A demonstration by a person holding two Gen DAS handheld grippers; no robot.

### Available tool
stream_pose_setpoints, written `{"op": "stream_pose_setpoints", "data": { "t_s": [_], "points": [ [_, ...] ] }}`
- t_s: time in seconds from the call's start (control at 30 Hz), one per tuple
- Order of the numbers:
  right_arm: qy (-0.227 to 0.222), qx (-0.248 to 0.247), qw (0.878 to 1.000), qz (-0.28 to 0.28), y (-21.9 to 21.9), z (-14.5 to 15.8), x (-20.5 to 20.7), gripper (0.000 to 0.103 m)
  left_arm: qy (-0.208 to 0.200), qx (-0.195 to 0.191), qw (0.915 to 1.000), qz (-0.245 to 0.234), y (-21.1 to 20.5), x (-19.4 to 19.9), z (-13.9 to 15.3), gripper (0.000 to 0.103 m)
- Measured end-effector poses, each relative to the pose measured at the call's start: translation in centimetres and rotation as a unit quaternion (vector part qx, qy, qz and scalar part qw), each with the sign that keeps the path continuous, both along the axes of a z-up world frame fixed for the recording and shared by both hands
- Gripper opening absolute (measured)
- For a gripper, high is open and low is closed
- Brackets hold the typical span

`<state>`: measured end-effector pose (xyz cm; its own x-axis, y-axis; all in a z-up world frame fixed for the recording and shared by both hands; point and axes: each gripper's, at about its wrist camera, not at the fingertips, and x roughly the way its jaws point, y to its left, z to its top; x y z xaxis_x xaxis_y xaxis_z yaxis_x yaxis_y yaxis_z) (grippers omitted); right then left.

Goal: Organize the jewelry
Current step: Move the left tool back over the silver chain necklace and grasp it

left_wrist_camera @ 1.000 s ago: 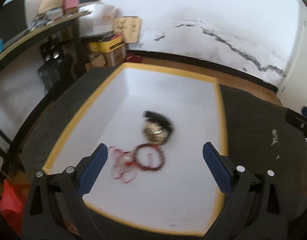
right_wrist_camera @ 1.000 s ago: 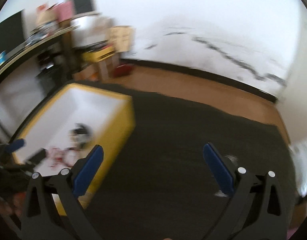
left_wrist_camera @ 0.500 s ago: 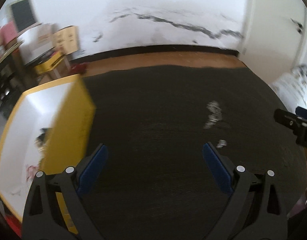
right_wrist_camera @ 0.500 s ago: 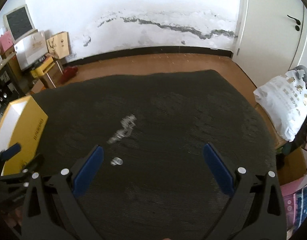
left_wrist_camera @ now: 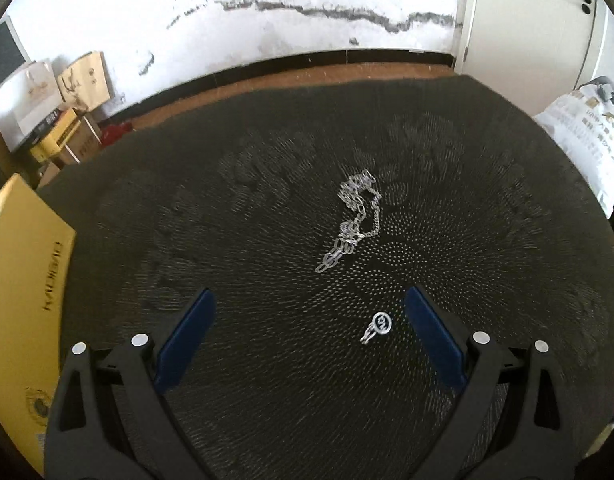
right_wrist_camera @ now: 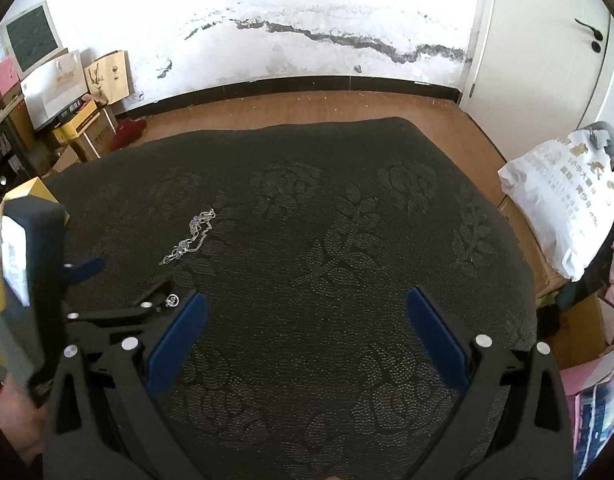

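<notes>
A silver chain (left_wrist_camera: 355, 220) lies bunched on the dark patterned surface (left_wrist_camera: 247, 240), a small ring charm (left_wrist_camera: 381, 323) nearer — between the wide-open fingers of the left hand-held gripper (left_wrist_camera: 307, 336). The right hand-held gripper (right_wrist_camera: 305, 336) hangs wide, empty. A yellow box (left_wrist_camera: 23, 280) sits left.

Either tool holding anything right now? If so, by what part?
Nothing held. Left tool and right tool are open; chain and charm lie on the mat.

A: What colours lie on the dark charcoal cloth with the woven rose pattern (right_wrist_camera: 347, 240)?

B: A pale silver chain necklace (left_wrist_camera: 353, 220) and a small silver round pendant (left_wrist_camera: 381, 324).

A: And the box?

B: The yellow cardboard box (left_wrist_camera: 19, 280) bears darker gold lettering. The gripper finger pads (left_wrist_camera: 185, 344) are deep blue.
</notes>
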<state>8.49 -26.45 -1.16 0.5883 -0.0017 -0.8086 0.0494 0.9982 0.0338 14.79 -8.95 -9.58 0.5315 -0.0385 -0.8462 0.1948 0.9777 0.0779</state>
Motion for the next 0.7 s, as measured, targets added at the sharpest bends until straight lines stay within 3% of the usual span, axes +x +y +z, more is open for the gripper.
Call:
{"op": "stream_pose_setpoints", "data": {
  "t_s": [0.17,0.37,0.57,0.63,0.7],
  "points": [
    [-0.005,0.005,1.0,0.001,-0.6,0.3,0.0,0.096,0.022,-0.003,0.9997,0.004,-1.4,1.9,-2.0,0.093],
    [-0.008,0.017,1.0,-0.003,-1.5,0.5,0.1,0.096,0.013,-0.026,0.9993,0.022,-2.5,4.1,-2.5,0.097],
    [-0.013,0.022,1.0,0.0,-1.6,0.6,0.2,0.096,-0.004,-0.023,0.999,0.039,-3.3,5.7,-2.6,0.096],
    [-0.013,0.022,1.0,0.0,-1.6,0.6,0.3,0.096,-0.01,-0.023,0.9991,0.033,-3.6,5.5,-2.4,0.087],
    [-0.016,0.024,1.0,-0.002,-1.7,0.7,0.4,0.096,-0.015,-0.02,0.9995,0.019,-4.1,5.1,-2.0,0.06]
  ]
}}
